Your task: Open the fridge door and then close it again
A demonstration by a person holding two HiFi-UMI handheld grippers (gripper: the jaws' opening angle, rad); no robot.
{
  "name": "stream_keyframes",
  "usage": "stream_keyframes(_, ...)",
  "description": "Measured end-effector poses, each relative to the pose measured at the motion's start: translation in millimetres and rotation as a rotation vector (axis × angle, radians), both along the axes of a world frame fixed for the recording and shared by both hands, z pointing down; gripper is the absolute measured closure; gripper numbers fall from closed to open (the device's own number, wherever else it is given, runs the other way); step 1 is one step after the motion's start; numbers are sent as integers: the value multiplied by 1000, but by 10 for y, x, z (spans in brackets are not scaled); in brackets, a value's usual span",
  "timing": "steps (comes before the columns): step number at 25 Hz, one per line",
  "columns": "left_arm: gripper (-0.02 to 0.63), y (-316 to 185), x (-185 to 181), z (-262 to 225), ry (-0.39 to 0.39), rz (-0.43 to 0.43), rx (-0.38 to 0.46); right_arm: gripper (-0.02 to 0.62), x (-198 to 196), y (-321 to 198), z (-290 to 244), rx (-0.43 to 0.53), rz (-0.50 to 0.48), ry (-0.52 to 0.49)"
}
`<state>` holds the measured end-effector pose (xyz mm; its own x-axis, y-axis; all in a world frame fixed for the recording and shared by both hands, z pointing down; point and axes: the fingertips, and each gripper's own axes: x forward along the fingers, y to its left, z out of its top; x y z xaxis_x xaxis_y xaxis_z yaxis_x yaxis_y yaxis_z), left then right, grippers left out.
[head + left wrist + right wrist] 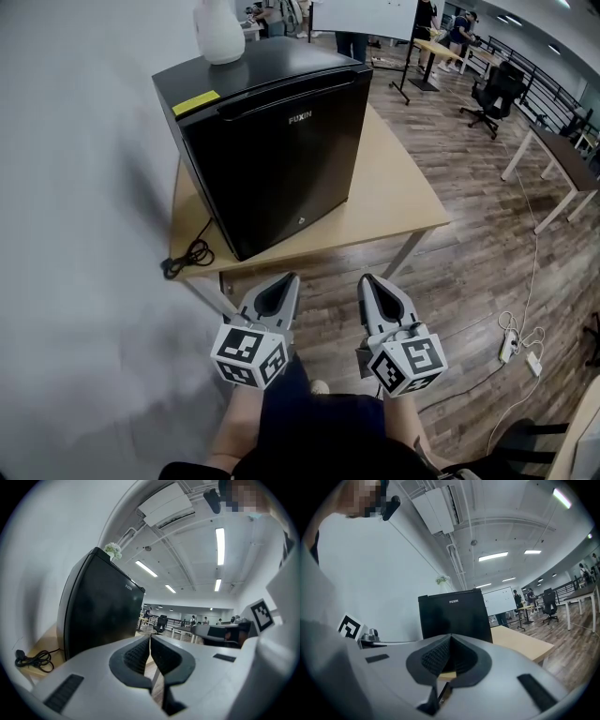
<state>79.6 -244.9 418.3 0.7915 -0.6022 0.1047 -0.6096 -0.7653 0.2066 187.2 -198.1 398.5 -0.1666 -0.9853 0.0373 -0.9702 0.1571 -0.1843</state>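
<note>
A small black fridge [272, 141] stands on a light wooden table [394, 202] with its door shut, the door face turned towards me. It also shows ahead in the left gripper view as the fridge [101, 616] and in the right gripper view as the fridge [454, 616]. My left gripper [289, 279] and right gripper [367, 279] hang side by side in front of the table's near edge, well short of the door. Both are shut with nothing between the jaws, as seen at the left gripper [150, 637] and right gripper [450, 637].
A white vase [218, 30] stands on the fridge top. A black power cord [187, 255] lies coiled on the table's left corner beside the wall. Cables and a power strip [511, 345] lie on the wooden floor at right. Desks, office chairs [492, 94] and people stand farther back.
</note>
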Motion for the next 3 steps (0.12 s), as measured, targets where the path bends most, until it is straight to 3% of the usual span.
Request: stream_keyframes(3,600,-6,11,10,5,5,-3,606,-35,-13,13,-7,-6,1)
